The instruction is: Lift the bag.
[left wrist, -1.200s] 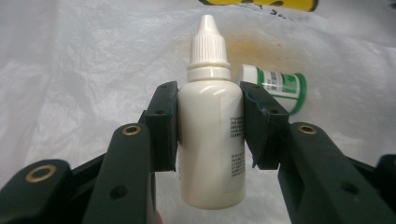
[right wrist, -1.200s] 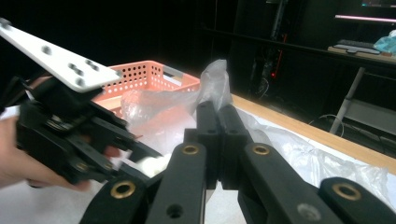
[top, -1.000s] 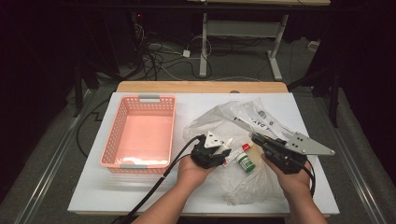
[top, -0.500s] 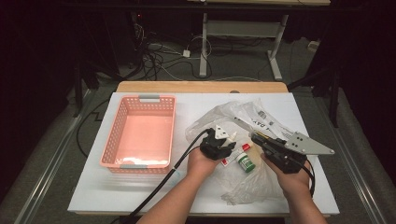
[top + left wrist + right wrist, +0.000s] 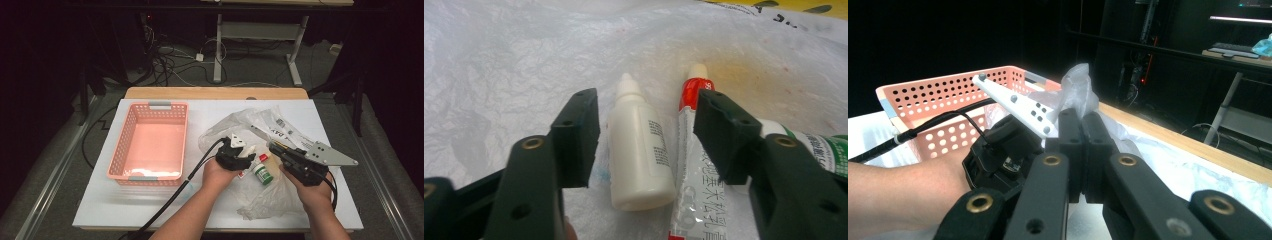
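A clear plastic bag (image 5: 260, 200) lies on the white table, and my right gripper (image 5: 272, 146) is shut on its upper edge. In the right gripper view the crumpled plastic (image 5: 1078, 85) rises from between the closed jaws of the right gripper (image 5: 1082, 120). My left gripper (image 5: 646, 135) is low over the bag's contents. Its jaws have just been opening and straddle a small white dropper bottle (image 5: 639, 145) and a red-capped tube (image 5: 689, 165) without pressing on them. A green-labelled bottle (image 5: 824, 150) lies beside the tube. From above, the left gripper (image 5: 247, 150) sits beside the green-labelled bottle (image 5: 262, 173).
A pink perforated basket (image 5: 148, 106) stands at the left of the table, its floor bare. The left gripper's cable (image 5: 170, 200) trails toward the front edge. A wooden strip (image 5: 215, 93) borders the table's far side, with dark floor and cables beyond.
My left hand slid right toward the bag's contents and settled there. The right hand and the bag edge it holds have stayed put.
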A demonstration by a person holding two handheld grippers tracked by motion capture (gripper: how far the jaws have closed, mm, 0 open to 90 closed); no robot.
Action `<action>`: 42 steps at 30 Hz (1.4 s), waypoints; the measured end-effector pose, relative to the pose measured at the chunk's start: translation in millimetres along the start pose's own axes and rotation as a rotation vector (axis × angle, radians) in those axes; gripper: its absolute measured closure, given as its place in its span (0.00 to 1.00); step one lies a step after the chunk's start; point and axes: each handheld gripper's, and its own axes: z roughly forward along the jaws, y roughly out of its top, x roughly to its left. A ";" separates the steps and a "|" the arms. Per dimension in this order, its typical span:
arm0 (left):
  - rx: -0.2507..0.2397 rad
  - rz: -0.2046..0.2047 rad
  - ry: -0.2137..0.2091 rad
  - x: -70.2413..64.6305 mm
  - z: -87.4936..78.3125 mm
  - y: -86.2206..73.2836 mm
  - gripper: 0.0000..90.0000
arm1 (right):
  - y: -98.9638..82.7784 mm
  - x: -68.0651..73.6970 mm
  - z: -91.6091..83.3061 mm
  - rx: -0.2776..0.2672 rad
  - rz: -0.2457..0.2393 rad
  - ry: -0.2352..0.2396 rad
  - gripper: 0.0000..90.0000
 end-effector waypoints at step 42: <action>0.108 -0.026 -0.027 -12.4 -96.2 -94.9 0.21 | -2.9 -0.7 -1.4 0.017 -0.001 -0.009 1.00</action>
